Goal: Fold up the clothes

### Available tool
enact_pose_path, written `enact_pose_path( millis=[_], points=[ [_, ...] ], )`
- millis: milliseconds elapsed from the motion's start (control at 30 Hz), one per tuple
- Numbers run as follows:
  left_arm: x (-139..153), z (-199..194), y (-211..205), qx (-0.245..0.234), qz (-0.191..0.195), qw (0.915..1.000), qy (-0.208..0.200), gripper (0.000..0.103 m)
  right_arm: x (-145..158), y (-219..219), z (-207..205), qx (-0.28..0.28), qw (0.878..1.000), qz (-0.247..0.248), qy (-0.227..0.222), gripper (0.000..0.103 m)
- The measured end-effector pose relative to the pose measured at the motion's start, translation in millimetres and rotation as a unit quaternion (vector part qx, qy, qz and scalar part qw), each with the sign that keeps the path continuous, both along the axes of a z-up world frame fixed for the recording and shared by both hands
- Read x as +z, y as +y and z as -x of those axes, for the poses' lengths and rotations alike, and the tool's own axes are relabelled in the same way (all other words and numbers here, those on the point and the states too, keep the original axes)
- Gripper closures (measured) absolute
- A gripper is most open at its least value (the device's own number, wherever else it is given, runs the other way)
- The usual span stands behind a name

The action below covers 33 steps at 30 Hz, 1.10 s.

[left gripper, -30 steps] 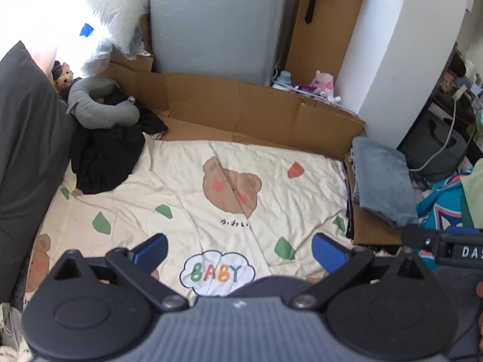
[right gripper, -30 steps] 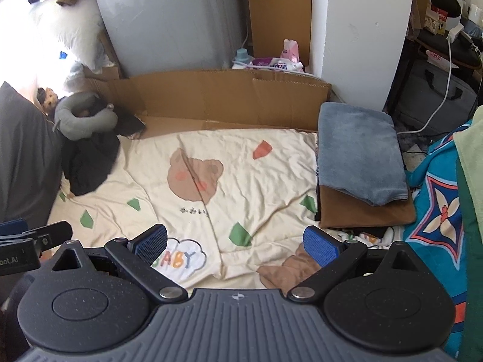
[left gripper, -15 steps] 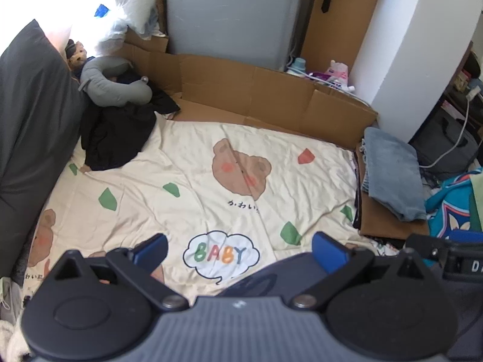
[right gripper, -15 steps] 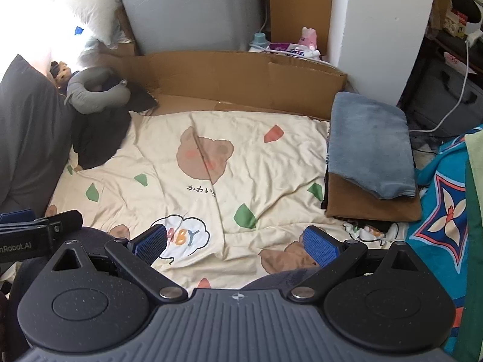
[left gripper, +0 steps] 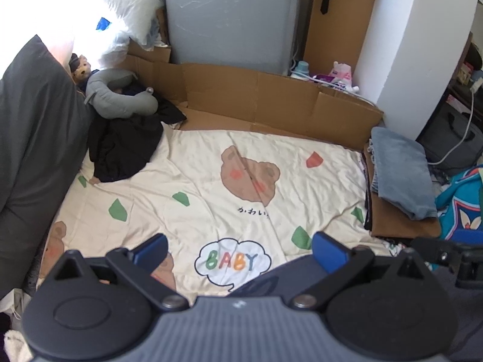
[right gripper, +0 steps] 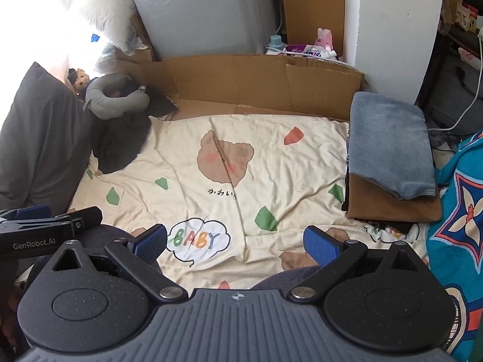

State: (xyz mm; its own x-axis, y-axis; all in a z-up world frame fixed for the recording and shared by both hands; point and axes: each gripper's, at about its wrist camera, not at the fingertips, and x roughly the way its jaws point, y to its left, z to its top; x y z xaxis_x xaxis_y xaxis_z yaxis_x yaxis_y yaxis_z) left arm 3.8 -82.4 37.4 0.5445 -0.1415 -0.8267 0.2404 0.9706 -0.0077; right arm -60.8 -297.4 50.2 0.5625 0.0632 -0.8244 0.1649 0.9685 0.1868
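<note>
A crumpled black garment [left gripper: 123, 147] [right gripper: 119, 147] lies at the far left of the cream bear-print bedsheet [left gripper: 211, 193] [right gripper: 271, 163], partly under a grey neck pillow [left gripper: 120, 99] [right gripper: 116, 99]. At the right edge sits a stack of folded clothes: a grey-blue piece [left gripper: 398, 169] [right gripper: 391, 144] on top of a brown one [left gripper: 401, 223] [right gripper: 392, 208]. My left gripper [left gripper: 240, 250] hovers open over the sheet's near part, with nothing between its fingers. My right gripper [right gripper: 235, 242] is also open and holds nothing. Dark cloth of a person's legs shows under both.
Cardboard panels [left gripper: 271, 90] line the far side, with a grey cabinet [left gripper: 232, 18] and white pillar [left gripper: 410, 48] behind. A dark grey pillow [left gripper: 33, 138] borders the left. A blue patterned cloth [right gripper: 462, 223] lies at the right. The left gripper's body [right gripper: 45, 226] shows in the right wrist view.
Both cameras have pulled back and risen, so more of the sheet and room shows. Both grippers stay open and hold nothing.
</note>
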Motion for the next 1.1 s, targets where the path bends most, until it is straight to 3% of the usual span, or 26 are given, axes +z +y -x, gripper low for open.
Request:
enact_pose_path(
  millis=[1100],
  points=[
    [-2.2, -3.2, 2.1, 0.003, -0.002, 1.0, 0.007, 0.001, -0.7, 5.2, -2.5, 0.003, 1.0, 0.009, 0.001, 0.003]
  ],
)
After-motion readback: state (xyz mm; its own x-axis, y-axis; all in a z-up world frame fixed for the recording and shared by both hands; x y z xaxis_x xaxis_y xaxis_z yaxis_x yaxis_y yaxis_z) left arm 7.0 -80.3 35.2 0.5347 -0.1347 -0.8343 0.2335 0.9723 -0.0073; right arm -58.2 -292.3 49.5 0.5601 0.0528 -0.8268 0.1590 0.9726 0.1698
